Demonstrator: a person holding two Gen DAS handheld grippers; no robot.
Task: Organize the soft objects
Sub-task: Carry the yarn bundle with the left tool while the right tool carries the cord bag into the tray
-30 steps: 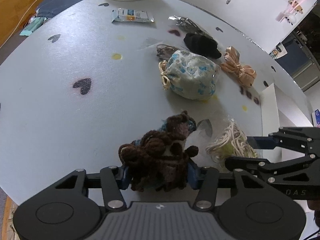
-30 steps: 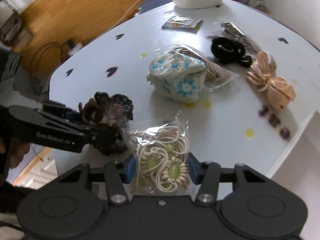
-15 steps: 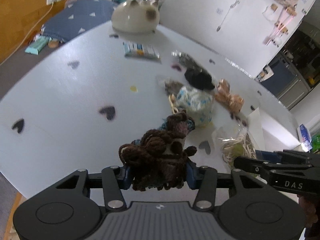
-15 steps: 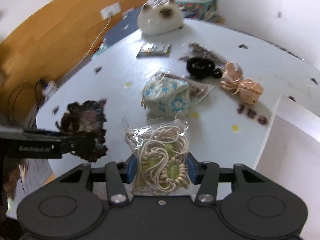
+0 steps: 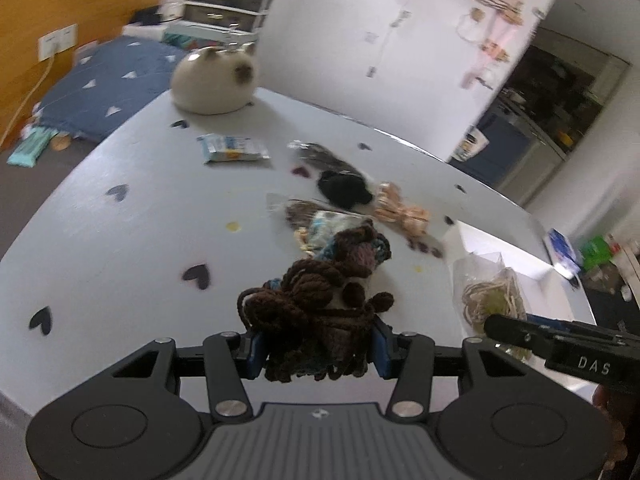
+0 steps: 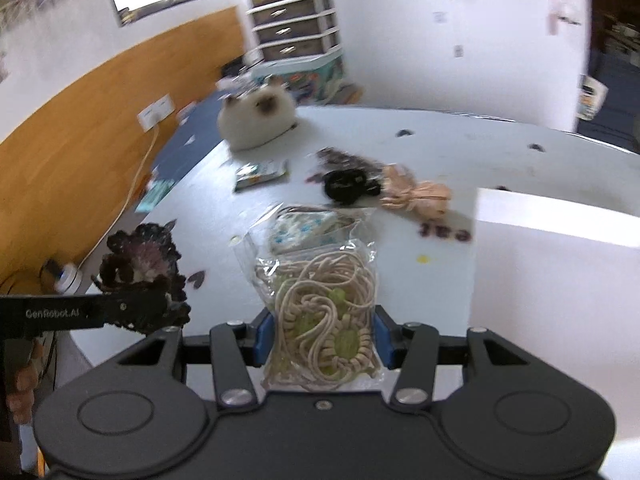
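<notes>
Above the tabletop, the left hand-held gripper clasps a brown yarn bundle and the right hand-held gripper clasps a clear bag of cream cord; both want a firm, level carry toward the white box, I'd say.

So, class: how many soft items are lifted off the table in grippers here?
2. The brown crocheted piece is clamped in the left gripper; the clear bag of cream cord is clamped in the right gripper. The others lie on the table.
</notes>
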